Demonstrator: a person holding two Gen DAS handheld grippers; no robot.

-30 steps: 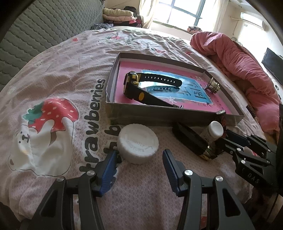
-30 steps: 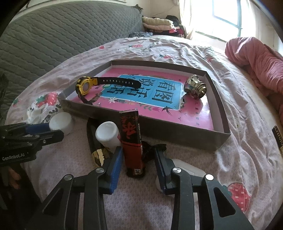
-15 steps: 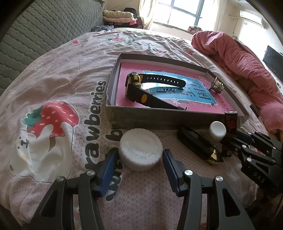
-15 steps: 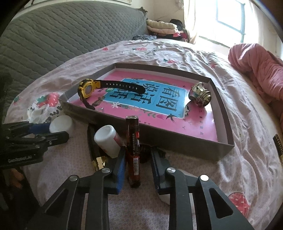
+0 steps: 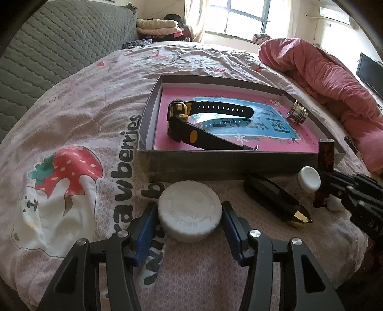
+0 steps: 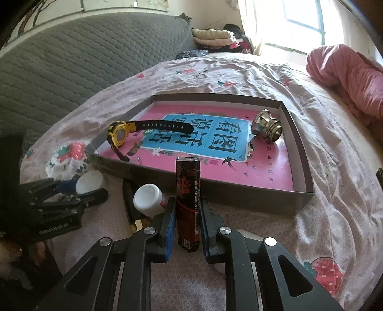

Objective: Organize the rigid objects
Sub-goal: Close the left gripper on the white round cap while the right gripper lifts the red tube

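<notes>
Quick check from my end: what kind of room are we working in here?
Most likely a bedroom: the work surface is a bed with a strawberry-print sheet, a quilted grey headboard behind it and a bunched pink quilt beside the window.

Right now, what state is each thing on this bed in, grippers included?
Right gripper: jaws just closed on the upright dark red tube.
Left gripper: open around the white round lid.
Watch: lying in the box.
Metal knob: on its side, in the box.
White-capped bottle: lying outside.
</notes>
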